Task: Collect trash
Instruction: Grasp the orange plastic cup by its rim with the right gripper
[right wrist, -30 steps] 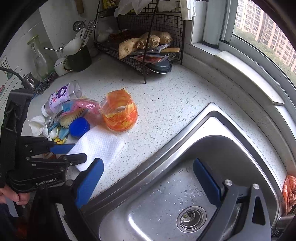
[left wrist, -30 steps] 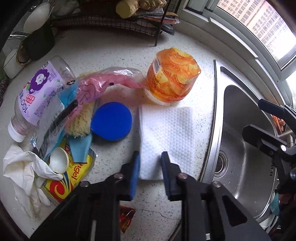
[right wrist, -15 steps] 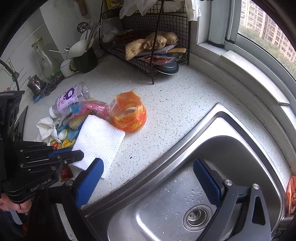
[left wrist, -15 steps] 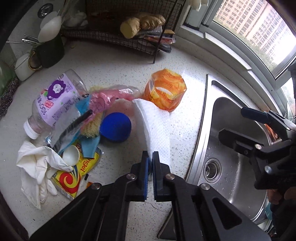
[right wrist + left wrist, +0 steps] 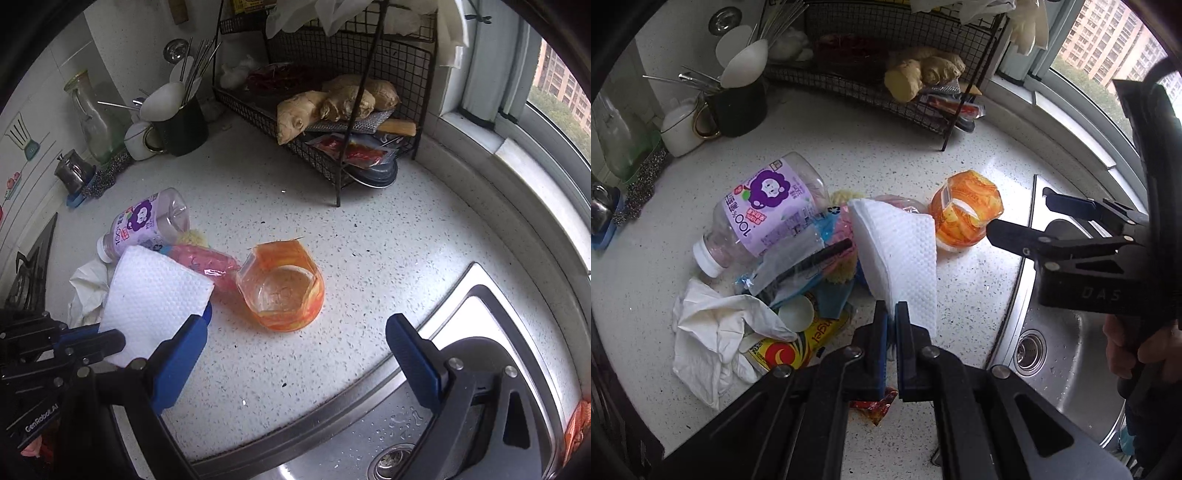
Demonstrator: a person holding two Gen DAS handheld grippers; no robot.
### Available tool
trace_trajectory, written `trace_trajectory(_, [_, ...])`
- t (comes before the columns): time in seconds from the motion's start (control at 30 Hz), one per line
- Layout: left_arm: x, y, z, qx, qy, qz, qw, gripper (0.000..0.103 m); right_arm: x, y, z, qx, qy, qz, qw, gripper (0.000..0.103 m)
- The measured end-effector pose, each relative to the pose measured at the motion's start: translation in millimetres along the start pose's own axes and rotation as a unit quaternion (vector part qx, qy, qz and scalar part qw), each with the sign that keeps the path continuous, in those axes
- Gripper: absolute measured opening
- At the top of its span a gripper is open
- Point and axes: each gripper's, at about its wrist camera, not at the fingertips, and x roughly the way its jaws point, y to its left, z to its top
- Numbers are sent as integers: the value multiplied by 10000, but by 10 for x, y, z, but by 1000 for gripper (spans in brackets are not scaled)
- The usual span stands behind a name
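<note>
Lifted clear of the speckled tabletop [image 5: 964,184] since a second ago: white paper towel [image 5: 901,254], flat then, hung folded above the trash pile. Left gripper [image 5: 890,314], apart before, clamped tight on its lower edge. Right gripper [image 5: 295,343] swung from over the sink [image 5: 491,306] toward the orange wrapper cup [image 5: 282,286], blades wide apart, holding nothing.
</note>
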Motion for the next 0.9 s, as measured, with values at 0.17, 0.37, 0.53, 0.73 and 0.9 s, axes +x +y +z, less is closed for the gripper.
trace_trajectory(0.17, [131, 108, 0, -161, 101, 44, 9998, 3, 354, 29, 52, -152, 292, -67, 9994, 97])
trace_trajectory(0.37, [369, 97, 34, -216, 242, 77, 9994, 3, 584, 34, 108, -293, 366, -177, 9987, 97])
trace_trajectory(0.53, [477, 134, 19, -332, 312, 120, 9989, 3, 692, 49, 161, -359, 369, -172, 9985, 64])
trace_trajectory(0.73, [455, 125, 18, -389, 250, 211, 9987, 3, 546, 122, 102, -497, 199, -365, 9979, 63])
trace_trajectory(0.9, [287, 85, -36, -325, 125, 287, 9990, 3, 204, 199, 8, -492, 25, -397, 9980, 63])
